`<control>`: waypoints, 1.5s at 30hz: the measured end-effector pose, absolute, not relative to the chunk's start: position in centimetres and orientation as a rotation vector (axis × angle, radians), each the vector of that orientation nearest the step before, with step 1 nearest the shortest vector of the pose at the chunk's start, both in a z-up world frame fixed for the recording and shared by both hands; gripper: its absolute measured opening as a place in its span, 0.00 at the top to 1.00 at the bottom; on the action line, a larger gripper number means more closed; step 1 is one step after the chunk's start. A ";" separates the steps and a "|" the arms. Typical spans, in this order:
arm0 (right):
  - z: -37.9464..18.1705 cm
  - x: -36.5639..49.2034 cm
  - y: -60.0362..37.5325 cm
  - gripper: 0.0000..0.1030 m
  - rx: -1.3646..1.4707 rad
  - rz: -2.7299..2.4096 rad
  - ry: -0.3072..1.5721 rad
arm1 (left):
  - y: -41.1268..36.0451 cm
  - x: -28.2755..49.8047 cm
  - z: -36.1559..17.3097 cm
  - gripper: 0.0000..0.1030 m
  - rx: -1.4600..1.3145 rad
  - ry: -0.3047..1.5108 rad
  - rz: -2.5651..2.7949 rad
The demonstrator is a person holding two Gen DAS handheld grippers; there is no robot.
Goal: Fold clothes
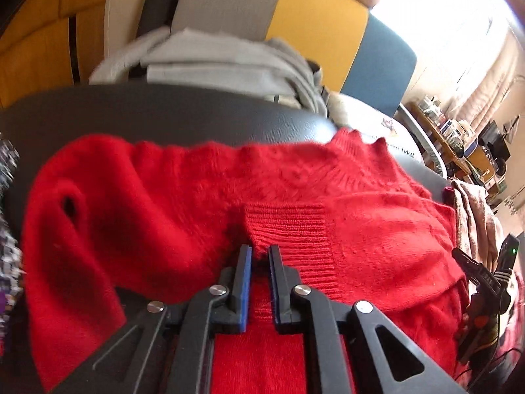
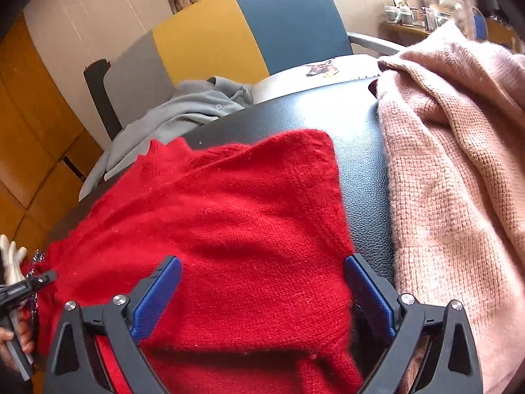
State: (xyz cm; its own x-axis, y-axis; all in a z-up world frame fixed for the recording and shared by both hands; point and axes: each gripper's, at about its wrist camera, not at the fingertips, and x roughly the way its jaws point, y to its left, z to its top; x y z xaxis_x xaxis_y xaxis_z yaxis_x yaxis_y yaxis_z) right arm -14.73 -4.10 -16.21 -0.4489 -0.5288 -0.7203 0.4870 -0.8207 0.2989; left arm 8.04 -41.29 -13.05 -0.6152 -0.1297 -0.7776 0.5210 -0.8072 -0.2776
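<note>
A fuzzy red sweater (image 1: 197,197) lies spread on a black leather surface (image 1: 164,111). My left gripper (image 1: 260,252) is nearly shut, its blue pads pinching the ribbed red cuff (image 1: 288,229) of a sleeve folded over the sweater body. In the right wrist view the red sweater (image 2: 246,216) fills the middle. My right gripper (image 2: 262,272) is open wide, its fingers straddling the sweater's right part just above the fabric, holding nothing. The right gripper also shows at the right edge of the left wrist view (image 1: 482,279).
A pink knit garment (image 2: 459,164) is heaped on the right of the black surface (image 2: 361,138). Grey clothes (image 1: 229,62) lie behind it on a chair with grey, yellow and blue back panels (image 1: 315,23). A cluttered shelf (image 1: 459,131) stands far right.
</note>
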 end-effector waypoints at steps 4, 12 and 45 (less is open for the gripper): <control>-13.9 -13.9 -6.1 0.03 1.061 -2.264 0.033 | -40.1 6.9 -11.2 0.87 1.079 0.650 -2.511; -14.0 -17.8 -11.5 0.03 1.075 -2.169 0.139 | -39.6 1.6 -14.2 0.87 1.208 0.636 -2.494; -15.1 -25.8 -26.0 0.70 1.004 -1.802 0.491 | -43.2 -17.7 -15.2 0.64 1.492 0.538 -2.668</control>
